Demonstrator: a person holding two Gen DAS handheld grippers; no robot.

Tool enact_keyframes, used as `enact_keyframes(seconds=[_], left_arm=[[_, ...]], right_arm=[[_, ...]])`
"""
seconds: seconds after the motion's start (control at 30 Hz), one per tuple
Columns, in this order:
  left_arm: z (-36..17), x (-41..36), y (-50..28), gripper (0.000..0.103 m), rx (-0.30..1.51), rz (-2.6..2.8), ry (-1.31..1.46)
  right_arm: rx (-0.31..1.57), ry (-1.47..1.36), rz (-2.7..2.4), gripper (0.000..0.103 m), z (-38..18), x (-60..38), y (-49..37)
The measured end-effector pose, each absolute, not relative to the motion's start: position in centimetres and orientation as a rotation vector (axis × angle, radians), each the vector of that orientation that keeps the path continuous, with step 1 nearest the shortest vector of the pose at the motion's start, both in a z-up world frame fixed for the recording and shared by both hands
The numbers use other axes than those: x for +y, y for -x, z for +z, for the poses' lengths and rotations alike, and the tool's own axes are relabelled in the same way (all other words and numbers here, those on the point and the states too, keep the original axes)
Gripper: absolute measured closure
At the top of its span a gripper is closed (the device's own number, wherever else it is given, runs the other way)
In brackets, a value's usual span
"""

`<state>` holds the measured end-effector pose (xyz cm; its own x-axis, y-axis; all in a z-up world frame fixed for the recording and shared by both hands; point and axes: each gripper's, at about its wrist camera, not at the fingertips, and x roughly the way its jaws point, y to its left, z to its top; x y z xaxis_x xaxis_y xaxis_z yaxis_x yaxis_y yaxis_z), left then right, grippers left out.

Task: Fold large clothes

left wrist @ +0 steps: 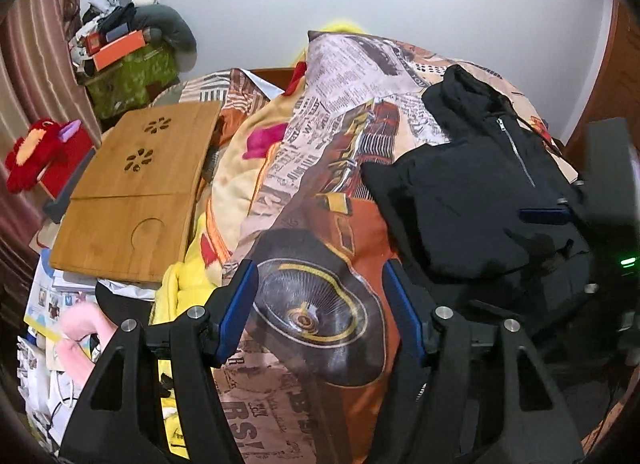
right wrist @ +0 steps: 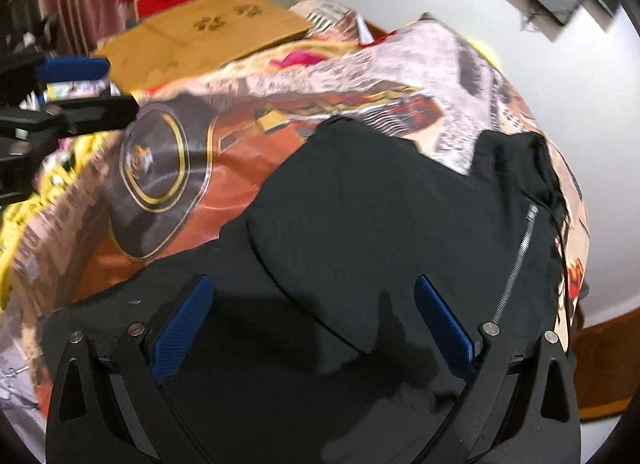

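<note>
A black zip-up jacket (left wrist: 476,200) lies partly folded on a bed covered with a car-and-newspaper print sheet (left wrist: 320,192). Its zipper (left wrist: 518,152) runs toward the collar at the far end. My left gripper (left wrist: 320,284) is open and empty, above the sheet just left of the jacket. My right gripper (right wrist: 312,304) is open and empty, low over the jacket (right wrist: 380,224), with the zipper (right wrist: 516,260) to its right. The left gripper (right wrist: 72,92) shows at the left edge of the right wrist view. The right gripper (left wrist: 556,220) shows at the right edge of the left wrist view.
A bamboo lap tray (left wrist: 132,188) lies on the bed's left side. A yellow blanket (left wrist: 188,284) bunches beside it. A red plush toy (left wrist: 36,160), a green box (left wrist: 132,76) piled with clutter and curtains stand at far left. A white wall (left wrist: 440,4) is behind.
</note>
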<state>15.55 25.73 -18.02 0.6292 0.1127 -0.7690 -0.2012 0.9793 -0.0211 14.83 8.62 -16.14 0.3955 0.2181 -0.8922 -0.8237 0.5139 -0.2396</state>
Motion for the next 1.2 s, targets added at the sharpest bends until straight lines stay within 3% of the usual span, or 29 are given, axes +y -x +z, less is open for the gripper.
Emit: enact_keyframes(seconds=[0.13, 0.37, 0.47, 0.97, 1.2], left_arm=[[-18.7, 25.9, -15.6, 0.04, 0.878, 0.18, 0.1], [-20.1, 25.9, -15.7, 0.04, 0.907, 0.176, 0.113], [-20.3, 25.5, -15.9, 0.04, 0.915, 0.18, 0.114], [-20.1, 20.0, -18.4, 0.04, 0.932, 0.123, 0.102], [-21.3, 16.0, -20.7, 0.04, 0.973, 0.076, 0.085]], right_arm=[[0.979, 0.798, 0.725, 0.021, -18.3, 9.9, -15.8], [0.964, 0.77, 0.737, 0.07, -18.9, 10.1, -16.4], [0.924, 0.738, 0.726, 0.08, -17.5, 9.5, -16.1], [0.799, 0.353, 0.66, 0.083, -5.2, -2.8, -20.3], [0.815, 0.193, 0.575, 0.084, -4.3, -9.9, -23.1]])
